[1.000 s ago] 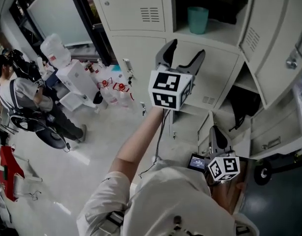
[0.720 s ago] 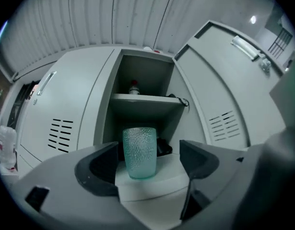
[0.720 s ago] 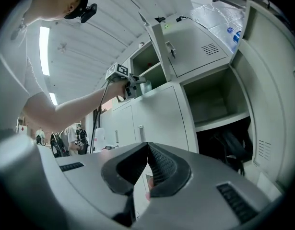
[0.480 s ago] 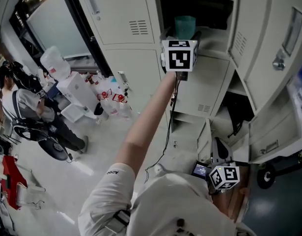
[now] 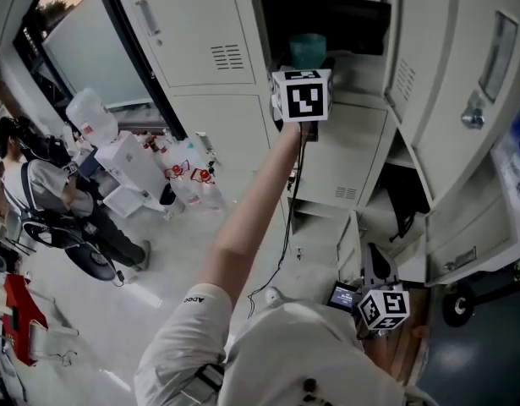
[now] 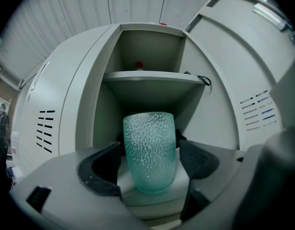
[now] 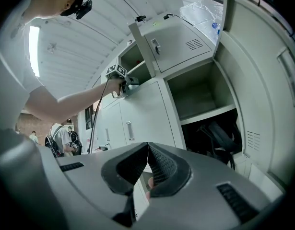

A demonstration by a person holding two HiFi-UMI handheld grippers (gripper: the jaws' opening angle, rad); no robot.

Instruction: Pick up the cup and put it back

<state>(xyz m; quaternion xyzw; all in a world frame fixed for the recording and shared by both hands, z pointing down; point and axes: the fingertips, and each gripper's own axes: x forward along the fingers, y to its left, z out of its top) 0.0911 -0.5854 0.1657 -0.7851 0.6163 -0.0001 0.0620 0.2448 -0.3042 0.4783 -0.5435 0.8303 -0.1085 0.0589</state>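
A teal, dimpled plastic cup (image 6: 149, 157) stands upright on the floor of an open locker compartment (image 6: 137, 198). My left gripper (image 6: 150, 147) is open, with one jaw on each side of the cup; a gap shows at the right pad (image 6: 197, 159). In the head view the left gripper's marker cube (image 5: 300, 96) is held up at arm's length, just below the cup (image 5: 308, 49). My right gripper (image 7: 147, 150) is shut with nothing between its jaws. It hangs low by the person's body (image 5: 376, 252), far from the cup.
The locker's door (image 6: 243, 56) stands open to the right, and a shelf (image 6: 152, 78) lies above the cup. A dark bag (image 5: 407, 201) sits in a lower open locker. A person (image 5: 40, 184), white boxes (image 5: 128, 163) and water bottles (image 5: 192, 176) are on the floor at the left.
My left gripper has risen from below the locker and gone forward to the cup, so its jaws now stand around it. The right gripper has stayed low.
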